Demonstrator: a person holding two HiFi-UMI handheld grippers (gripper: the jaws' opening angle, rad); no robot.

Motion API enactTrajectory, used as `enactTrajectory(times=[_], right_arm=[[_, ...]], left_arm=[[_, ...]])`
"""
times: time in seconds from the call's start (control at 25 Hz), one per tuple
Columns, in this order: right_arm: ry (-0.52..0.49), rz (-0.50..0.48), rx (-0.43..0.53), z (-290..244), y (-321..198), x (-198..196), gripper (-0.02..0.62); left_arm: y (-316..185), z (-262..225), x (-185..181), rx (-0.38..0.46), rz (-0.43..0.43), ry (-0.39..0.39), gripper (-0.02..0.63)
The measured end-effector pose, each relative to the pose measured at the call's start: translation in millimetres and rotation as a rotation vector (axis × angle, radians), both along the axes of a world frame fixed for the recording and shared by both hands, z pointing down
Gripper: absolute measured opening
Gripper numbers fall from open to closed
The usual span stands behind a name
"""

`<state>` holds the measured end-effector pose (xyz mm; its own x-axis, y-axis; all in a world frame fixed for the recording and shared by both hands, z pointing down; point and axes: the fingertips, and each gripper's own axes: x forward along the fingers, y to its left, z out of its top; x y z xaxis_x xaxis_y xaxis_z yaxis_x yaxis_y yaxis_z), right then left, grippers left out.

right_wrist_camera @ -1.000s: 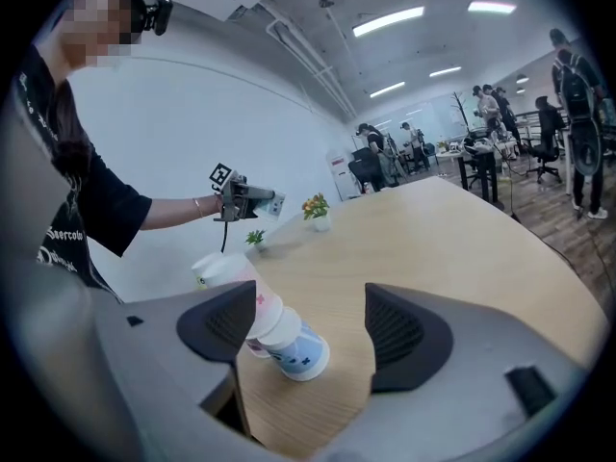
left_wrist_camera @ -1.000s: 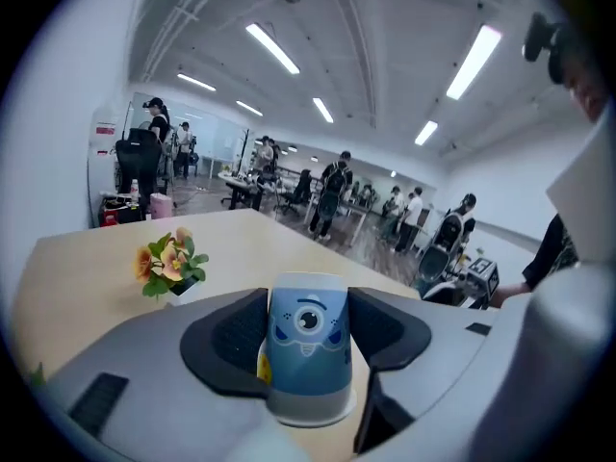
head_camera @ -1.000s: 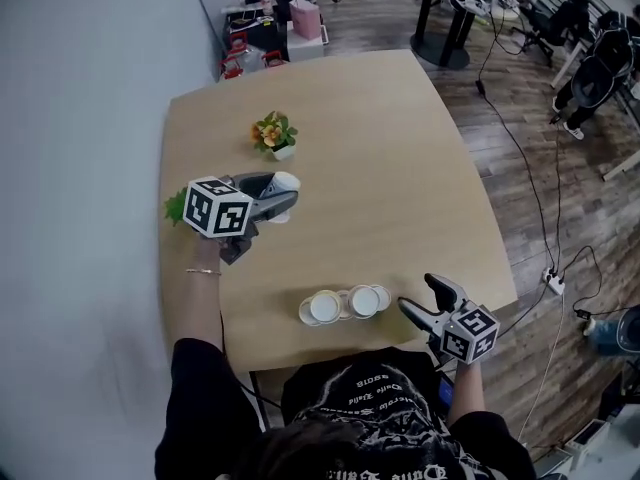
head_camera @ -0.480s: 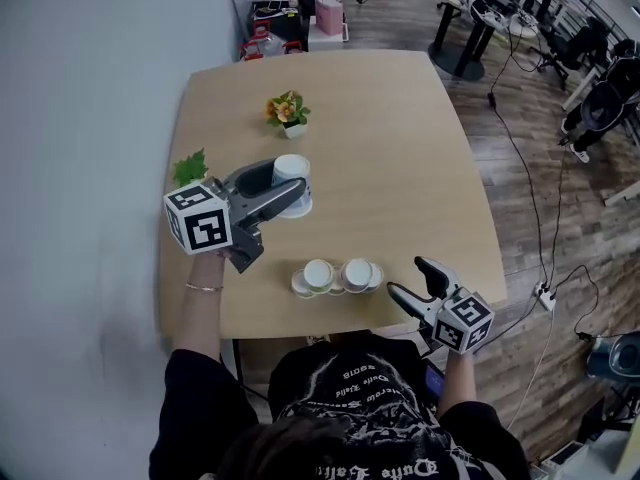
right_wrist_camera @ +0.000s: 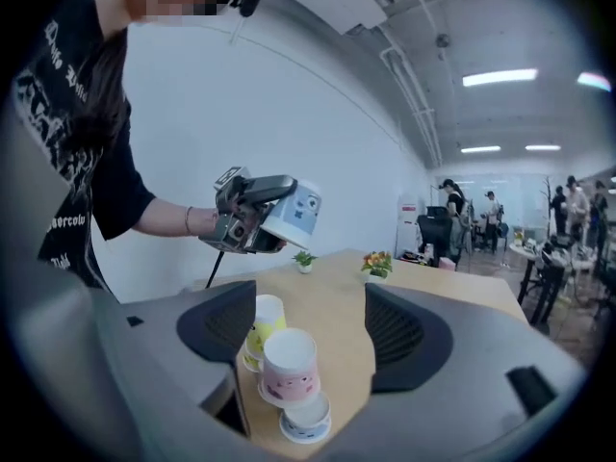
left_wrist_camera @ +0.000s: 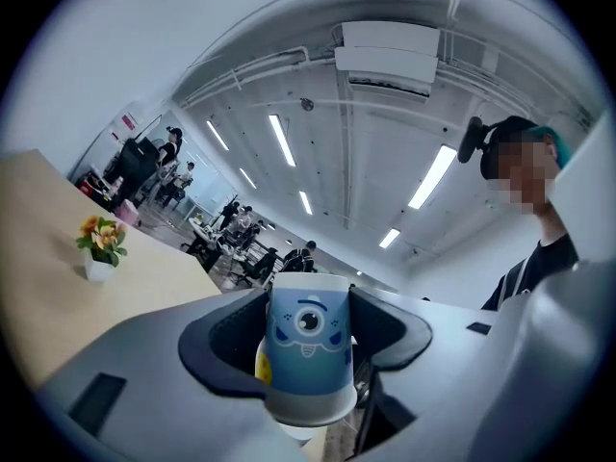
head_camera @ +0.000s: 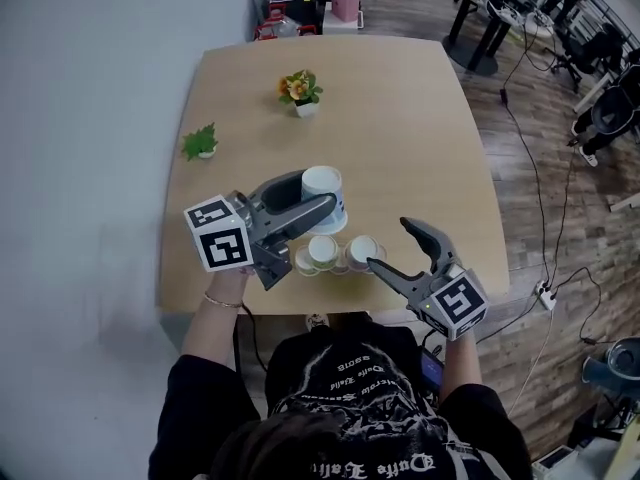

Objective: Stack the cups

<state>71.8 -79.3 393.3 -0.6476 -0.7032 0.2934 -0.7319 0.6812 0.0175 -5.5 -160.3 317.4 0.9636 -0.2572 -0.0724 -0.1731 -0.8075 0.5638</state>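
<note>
Cup clamped in left claw, tilted

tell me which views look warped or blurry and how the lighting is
Head view: mild wide-angle bend along the table edges, even light, sharp. Left gripper view: heavy fisheye, black corners, bright ceiling lights, blue cup sharp. Right gripper view: same fisheye and dark corners, pink cup sharp, lights glaring top right.

The worktop is bare across its middle and right, with a flower pot and small green plant far left and cups crowding the near edge.
</note>
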Motion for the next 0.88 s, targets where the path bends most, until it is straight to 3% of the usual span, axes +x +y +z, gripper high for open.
enactTrajectory(times=[0.16, 0.28, 0.6, 0.88], right_arm=[[0.093, -0.083, 0.061, -6, -8, -28, 0.365], [0.131, -0.090, 0.106, -11, -14, -40, 0.357], [0.167, 0.022, 0.133, -11, -24, -21, 0.351], [0.215, 0.088, 0.068, 17, -23, -7, 0.351]], left_arm=[[10, -4, 5, -0.024, 0.031, 0.032, 0.273], [22, -1, 10, 0.004, 0.059, -0.003, 0.273], [37, 16, 18, 0.057, 0.125, -0.090, 0.276], [48, 43, 29, 0.208, 0.156, -0.258, 0.278]])
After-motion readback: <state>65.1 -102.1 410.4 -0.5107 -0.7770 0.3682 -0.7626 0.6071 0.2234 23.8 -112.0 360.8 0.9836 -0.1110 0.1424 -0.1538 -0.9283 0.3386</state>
